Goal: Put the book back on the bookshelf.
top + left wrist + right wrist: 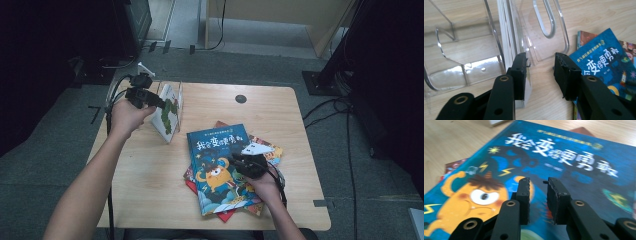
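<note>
The right tongs (pixel 239 161) hover low over the blue book (pixel 218 167), which lies on top of a loose pile of other books (pixel 265 152) at the near right part of the bench (pixel 150 175). In the right gripper view the two jaws stand a small gap apart with nothing between them, so these tongs are open and hold nothing; the orange monster on the cover is just under and to the left of the tips. To do this step well, I judge that the right tongs should go to a free edge of the blue book, not to the middle of the cover, because flat jaws cannot catch a flat face. One jaw should slide under the cover edge and the other stay above, and only then close, so that the books below are not dragged.

Farther away, the left tongs (pixel 150 99) are at the clear plastic book stand (pixel 461 62). Their jaws are also apart, and the white book (pixel 167 116) already standing in the stand is just beside the left jaw; I cannot tell if that jaw touches it. The left tongs should move off without knocking this book, because the stand looks light and could slip on the bench.
</note>
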`<state>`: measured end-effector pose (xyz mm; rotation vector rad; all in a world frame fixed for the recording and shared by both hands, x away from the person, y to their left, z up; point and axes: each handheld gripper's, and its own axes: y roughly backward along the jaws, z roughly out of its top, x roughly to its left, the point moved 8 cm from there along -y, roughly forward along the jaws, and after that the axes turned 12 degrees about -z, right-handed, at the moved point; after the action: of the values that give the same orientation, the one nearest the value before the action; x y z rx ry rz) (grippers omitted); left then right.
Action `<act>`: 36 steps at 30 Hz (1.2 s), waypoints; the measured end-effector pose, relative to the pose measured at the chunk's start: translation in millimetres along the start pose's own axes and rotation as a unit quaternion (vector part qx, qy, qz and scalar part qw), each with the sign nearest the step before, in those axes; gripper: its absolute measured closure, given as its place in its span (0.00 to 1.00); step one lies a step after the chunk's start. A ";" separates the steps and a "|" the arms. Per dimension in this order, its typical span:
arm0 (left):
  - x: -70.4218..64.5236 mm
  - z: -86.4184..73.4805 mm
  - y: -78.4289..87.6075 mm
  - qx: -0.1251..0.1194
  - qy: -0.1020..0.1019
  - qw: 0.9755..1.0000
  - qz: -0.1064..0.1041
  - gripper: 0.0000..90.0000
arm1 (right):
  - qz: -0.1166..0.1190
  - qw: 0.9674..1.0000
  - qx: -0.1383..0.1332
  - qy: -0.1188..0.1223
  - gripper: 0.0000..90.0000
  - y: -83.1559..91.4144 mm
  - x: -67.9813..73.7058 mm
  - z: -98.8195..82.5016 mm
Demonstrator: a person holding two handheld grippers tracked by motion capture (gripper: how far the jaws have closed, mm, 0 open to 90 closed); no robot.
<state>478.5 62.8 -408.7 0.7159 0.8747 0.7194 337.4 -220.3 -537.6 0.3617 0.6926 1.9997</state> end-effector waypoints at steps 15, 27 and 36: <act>-10.9 -48.9 5.4 -0.015 -0.035 0.998 -0.050 0.92 | -0.066 0.995 0.008 -0.071 0.88 13.4 -71.6 -11.1; -29.3 -95.9 -9.1 -0.017 -0.064 0.993 -0.095 0.98 | -0.084 0.991 0.042 -0.090 0.91 -1.2 -91.0 -19.8; -44.0 -137.1 -34.8 -0.007 -0.084 0.990 -0.116 0.97 | -0.085 0.992 0.043 -0.079 0.96 -7.3 -85.8 -16.6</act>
<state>350.2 42.8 -479.9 0.6398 0.7830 0.4502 376.9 -297.0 -552.8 0.4909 0.6876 1.7629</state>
